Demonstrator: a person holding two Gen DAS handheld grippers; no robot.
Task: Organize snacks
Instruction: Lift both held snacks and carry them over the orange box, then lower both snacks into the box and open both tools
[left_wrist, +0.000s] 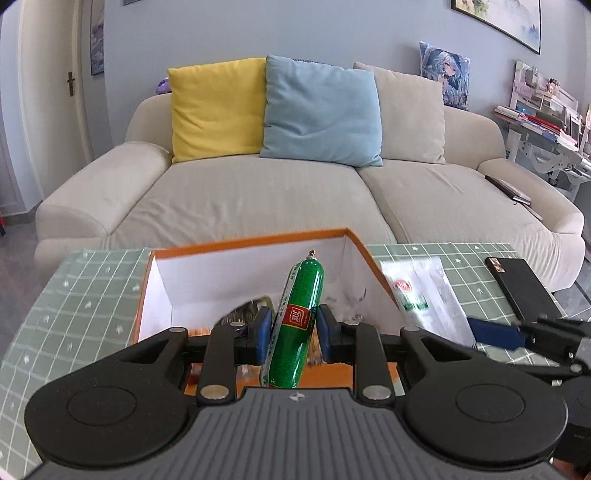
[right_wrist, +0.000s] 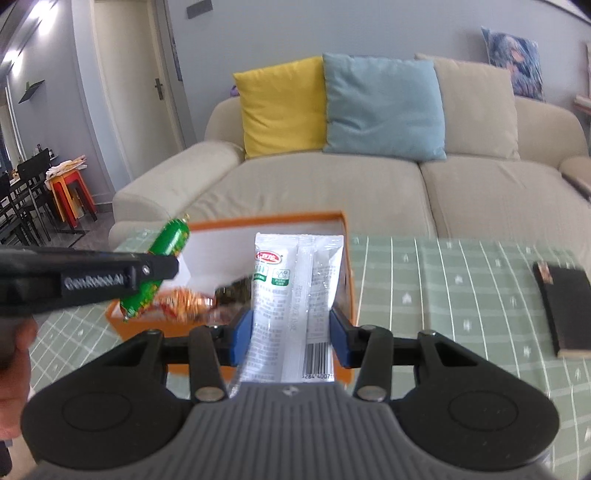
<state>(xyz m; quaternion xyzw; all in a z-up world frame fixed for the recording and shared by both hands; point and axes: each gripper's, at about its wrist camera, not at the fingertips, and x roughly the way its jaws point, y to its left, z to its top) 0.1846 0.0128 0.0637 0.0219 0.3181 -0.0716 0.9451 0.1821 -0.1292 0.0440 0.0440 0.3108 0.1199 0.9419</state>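
With my left hand-held gripper (left_wrist: 290, 334) clamping the glossy green sausage stick (left_wrist: 294, 321) and my right hand-held gripper (right_wrist: 291, 338) pinching the white plastic snack pouch (right_wrist: 291, 295) above the orange-rimmed cardboard box (left_wrist: 258, 242), I fear the slick sausage could slip out.

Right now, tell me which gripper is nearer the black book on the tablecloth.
Right. The right gripper, shut on the white packet, sits beside the black book; the left gripper, holding the green sausage, is over the orange box, farther away.
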